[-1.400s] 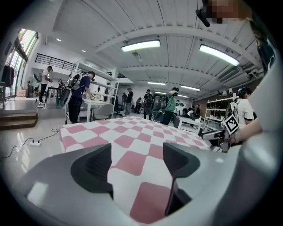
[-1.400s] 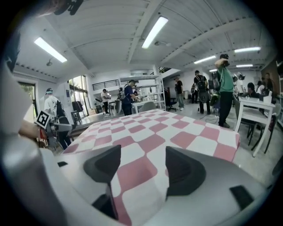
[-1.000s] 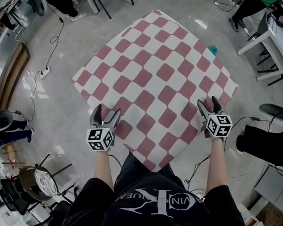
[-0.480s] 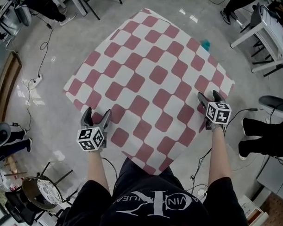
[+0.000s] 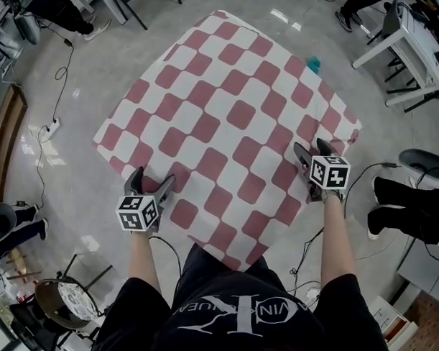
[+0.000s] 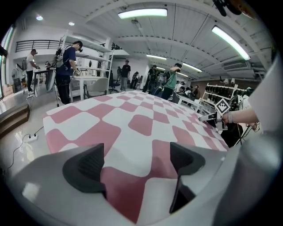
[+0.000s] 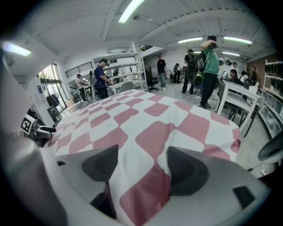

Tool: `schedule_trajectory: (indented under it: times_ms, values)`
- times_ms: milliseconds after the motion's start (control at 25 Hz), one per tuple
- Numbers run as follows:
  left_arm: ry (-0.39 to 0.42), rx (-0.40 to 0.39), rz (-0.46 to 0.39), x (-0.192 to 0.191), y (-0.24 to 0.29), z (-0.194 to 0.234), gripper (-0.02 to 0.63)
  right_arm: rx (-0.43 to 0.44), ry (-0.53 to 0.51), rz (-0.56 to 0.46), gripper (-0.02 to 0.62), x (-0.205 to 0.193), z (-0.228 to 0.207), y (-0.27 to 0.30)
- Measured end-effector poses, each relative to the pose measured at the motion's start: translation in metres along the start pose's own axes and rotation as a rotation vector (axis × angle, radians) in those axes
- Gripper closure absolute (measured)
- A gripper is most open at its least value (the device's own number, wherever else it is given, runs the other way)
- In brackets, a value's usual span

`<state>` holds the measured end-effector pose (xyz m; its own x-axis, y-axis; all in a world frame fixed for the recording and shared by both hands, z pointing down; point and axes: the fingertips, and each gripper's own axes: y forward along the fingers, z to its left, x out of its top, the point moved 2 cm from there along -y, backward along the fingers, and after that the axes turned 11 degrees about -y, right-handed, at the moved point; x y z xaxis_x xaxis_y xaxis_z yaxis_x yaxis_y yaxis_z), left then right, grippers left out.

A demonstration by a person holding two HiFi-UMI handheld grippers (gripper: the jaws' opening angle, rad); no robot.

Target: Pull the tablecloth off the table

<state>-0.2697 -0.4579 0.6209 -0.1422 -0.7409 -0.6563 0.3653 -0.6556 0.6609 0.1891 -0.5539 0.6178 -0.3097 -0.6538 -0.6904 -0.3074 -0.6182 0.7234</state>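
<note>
A red-and-white checked tablecloth [image 5: 229, 114] covers the whole table, one corner hanging toward me. My left gripper [image 5: 151, 180] sits low over the near left edge. Its jaws have just been opening and stand wide, with flat cloth [image 6: 132, 119] beneath them and no pad pressing on it [image 6: 137, 163]. Over the near right edge my right gripper [image 5: 312, 148] is open too. A slight ridge of cloth [image 7: 132, 119] rises between its fingers [image 7: 139, 170]. Each gripper shows small in the other's view: the right gripper [image 6: 216, 119] and the left gripper [image 7: 37, 130].
A small teal thing [image 5: 314, 65] lies by the table's far right edge. A white table [image 5: 404, 48] and a dark chair [image 5: 425, 164] stand to the right, and a stool [image 5: 60, 299] at lower left. Cables [image 5: 56, 122] run over the floor on the left. Several people stand beyond the table.
Both grippers have come down and forward onto the cloth's near edges. The left jaws stand a little wider than before. The cloth has not shifted on the table.
</note>
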Motion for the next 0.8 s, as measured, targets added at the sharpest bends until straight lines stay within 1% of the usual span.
schedule_trajectory:
  times_ms: [200,360,480,560,640,720,800]
  values:
    - [0.022,0.011,0.023,-0.004,0.003,0.0,0.153,0.039,-0.076,0.043,0.267,-0.003,0.03,0.0]
    - [0.024,0.023,0.047,-0.004,0.006,-0.003,0.143,0.061,-0.168,0.092,0.277,-0.007,0.05,-0.002]
    - [0.038,0.075,0.061,-0.007,0.009,-0.003,0.141,0.058,-0.218,0.12,0.362,-0.011,0.061,-0.005]
    - [0.058,0.128,0.065,-0.009,0.012,-0.004,0.141,0.061,-0.228,0.124,0.415,-0.012,0.069,-0.007]
    - [0.062,0.166,0.071,-0.009,0.015,-0.004,0.141,0.064,-0.237,0.121,0.461,-0.012,0.077,-0.008]
    - [0.055,0.19,0.102,-0.008,0.016,-0.004,0.142,0.061,-0.246,0.115,0.485,-0.013,0.085,-0.009]
    - [0.056,0.205,0.146,-0.007,0.017,-0.005,0.153,0.057,-0.245,0.107,0.492,-0.014,0.09,-0.009]
